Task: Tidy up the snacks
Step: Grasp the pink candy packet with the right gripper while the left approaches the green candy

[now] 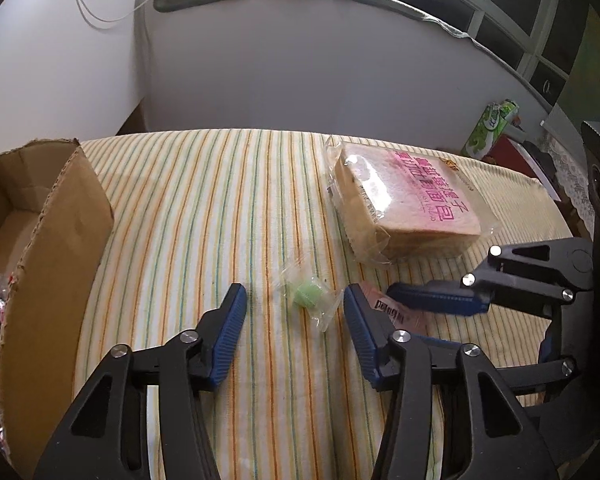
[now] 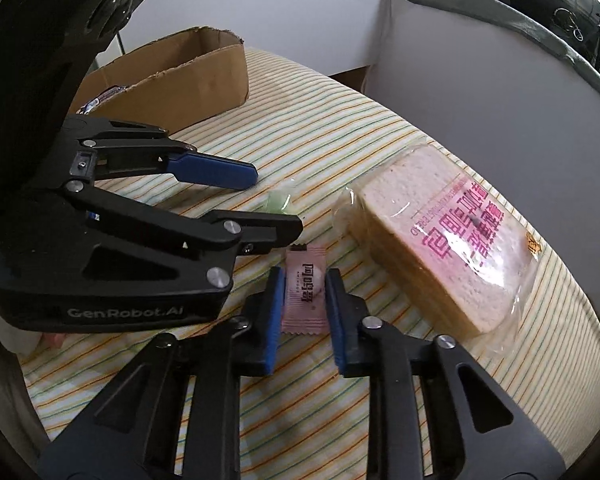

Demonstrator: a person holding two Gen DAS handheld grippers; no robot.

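Your right gripper (image 2: 303, 304) pinched the small pink candy sachet (image 2: 305, 294) on the striped cloth (image 2: 340, 128) — a thin grip that could slip; your left gripper (image 1: 294, 332) stood open around the clear-wrapped green sweet (image 1: 307, 295).

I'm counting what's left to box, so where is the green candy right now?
In the left wrist view the green candy lies on the striped cloth between the left gripper's open fingers, nearer than the bread pack.
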